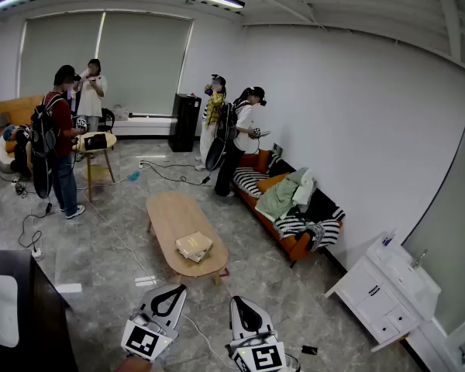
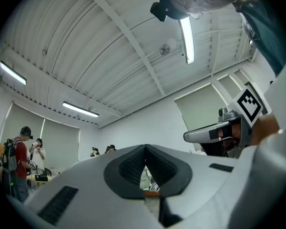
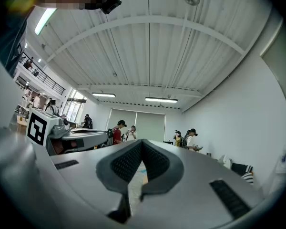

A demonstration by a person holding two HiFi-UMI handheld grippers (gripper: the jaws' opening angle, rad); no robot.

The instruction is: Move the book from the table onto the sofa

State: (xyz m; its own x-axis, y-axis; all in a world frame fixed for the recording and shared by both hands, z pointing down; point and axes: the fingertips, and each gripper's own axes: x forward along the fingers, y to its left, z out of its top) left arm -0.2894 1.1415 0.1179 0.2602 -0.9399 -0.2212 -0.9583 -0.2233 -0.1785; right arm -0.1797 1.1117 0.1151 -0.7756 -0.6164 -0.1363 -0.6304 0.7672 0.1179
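Observation:
A tan book point(image 1: 194, 246) lies on the near end of the oval wooden table point(image 1: 170, 211). The orange sofa point(image 1: 294, 246) stands along the right wall, strewn with striped cushions and clothes. My left gripper point(image 1: 175, 289) and right gripper point(image 1: 238, 301) hang side by side at the bottom of the head view, short of the table, both shut and holding nothing. In the left gripper view the left gripper point(image 2: 145, 149) points up at the ceiling with its jaws together. The right gripper point(image 3: 142, 144) looks the same in its own view.
Several people stand at the far end: two near a small round table point(image 1: 99, 141) on the left, two by the sofa's far end. Cables trail across the grey floor point(image 1: 116, 239). A white cabinet point(image 1: 384, 289) stands at the right, a dark desk point(image 1: 19, 316) at the lower left.

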